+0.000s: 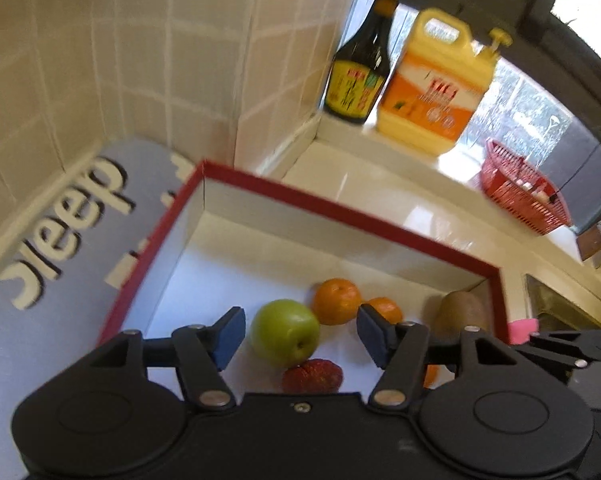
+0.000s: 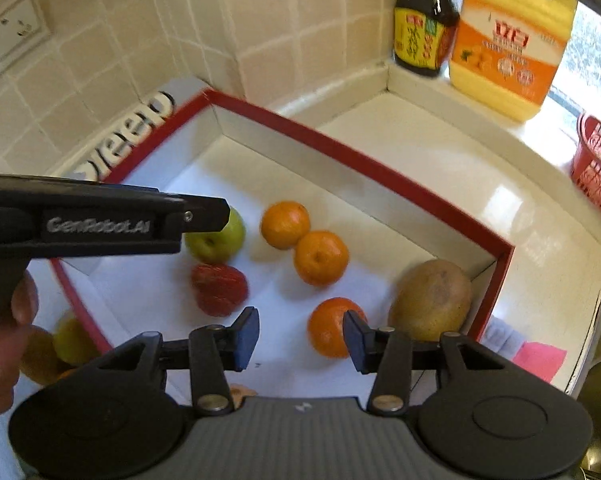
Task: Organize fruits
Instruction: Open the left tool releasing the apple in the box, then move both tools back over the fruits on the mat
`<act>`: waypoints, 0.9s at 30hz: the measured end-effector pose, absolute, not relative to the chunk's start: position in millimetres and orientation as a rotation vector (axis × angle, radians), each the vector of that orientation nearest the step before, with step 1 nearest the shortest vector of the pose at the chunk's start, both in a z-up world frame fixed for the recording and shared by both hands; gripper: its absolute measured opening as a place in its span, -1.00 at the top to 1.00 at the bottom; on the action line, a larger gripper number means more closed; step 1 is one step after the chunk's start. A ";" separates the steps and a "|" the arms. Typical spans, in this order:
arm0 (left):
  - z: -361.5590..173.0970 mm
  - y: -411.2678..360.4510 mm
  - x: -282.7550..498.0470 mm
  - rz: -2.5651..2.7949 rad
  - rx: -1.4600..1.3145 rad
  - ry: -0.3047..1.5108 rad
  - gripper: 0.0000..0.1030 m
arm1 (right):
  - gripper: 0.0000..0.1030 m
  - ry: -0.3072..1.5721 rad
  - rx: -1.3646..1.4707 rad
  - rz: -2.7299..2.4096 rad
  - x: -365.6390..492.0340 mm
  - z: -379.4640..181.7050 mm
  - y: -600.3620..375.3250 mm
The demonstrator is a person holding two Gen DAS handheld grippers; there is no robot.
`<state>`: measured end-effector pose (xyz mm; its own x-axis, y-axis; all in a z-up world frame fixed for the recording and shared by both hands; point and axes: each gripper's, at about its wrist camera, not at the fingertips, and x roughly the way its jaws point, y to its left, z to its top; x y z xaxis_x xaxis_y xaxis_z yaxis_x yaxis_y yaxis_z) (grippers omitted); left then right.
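Both handheld black two-finger grippers hover over a shallow white cardboard box with a red rim, pointing down into it. Left gripper has its blue-padded jaws spread, with a green apple lying below the gap, untouched. Right gripper also has its jaws apart and empty; a small orange tangerine lies on the box floor just behind its right pad. Inside the box lie the apple, a red bumpy fruit, two more tangerines touching each other, and a brown kiwi-like fruit in the near right corner. This looks like the moment just after fruit was placed. More fruit, yellowish and blurred, waits outside the box at its left edge, so the next move probably calls for lifting clear and reaching there. A red plastic basket sits farther along the counter, contents unclear.
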<state>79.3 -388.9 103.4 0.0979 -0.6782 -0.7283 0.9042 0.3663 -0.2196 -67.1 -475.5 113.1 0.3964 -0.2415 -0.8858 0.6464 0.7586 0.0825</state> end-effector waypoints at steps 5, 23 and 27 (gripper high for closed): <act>137.9 -349.8 72.0 -1.196 0.278 0.786 -0.44 | 0.05 0.978 0.417 -0.558 -67.4 137.5 -457.5; 206.8 -163.1 81.9 -0.943 0.081 0.567 -0.54 | -0.13 0.831 0.427 -0.268 -49.1 194.1 -394.2; 176.9 -135.2 92.4 -0.893 0.030 0.648 -0.55 | -0.23 0.862 0.407 -0.206 -43.4 178.0 -370.6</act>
<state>92.4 -135.2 176.9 0.4507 -0.7135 -0.5364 0.7311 0.6398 -0.2367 -43.4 -370.6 178.0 0.6376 -0.0131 -0.7703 0.3367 0.9040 0.2633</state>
